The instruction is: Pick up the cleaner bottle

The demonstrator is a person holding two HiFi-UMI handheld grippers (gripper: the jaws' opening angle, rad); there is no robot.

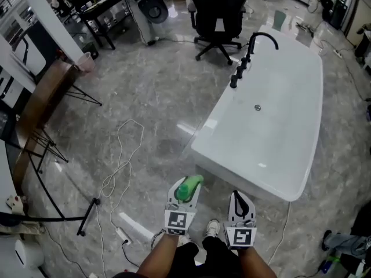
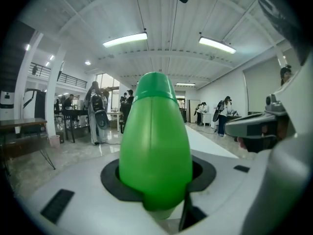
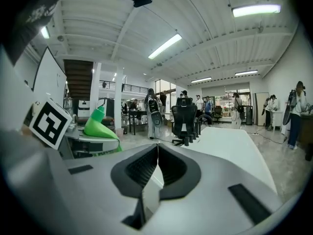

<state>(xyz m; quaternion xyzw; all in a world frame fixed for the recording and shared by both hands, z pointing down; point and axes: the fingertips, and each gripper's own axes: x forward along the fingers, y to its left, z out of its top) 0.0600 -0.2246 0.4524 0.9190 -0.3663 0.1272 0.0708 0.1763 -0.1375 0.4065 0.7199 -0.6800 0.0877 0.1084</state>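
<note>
The green cleaner bottle is sitting clamped between the jaws of the left gripper, while the right gripper is hanging beside it, jaws together and empty.

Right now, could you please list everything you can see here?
cleaner bottle: one, green, lower centre, held
bathtub: one, white, on the floor, right
faucet: one, black, on the bathtub's rim
office chair: one, black, beyond the bathtub
cable: at least one, white, looped on the floor, left
table: one, brown, far left
people: several, mixed clothing, background
left gripper: one, white, shut on the cleaner bottle
right gripper: one, white, jaws together, empty
</note>
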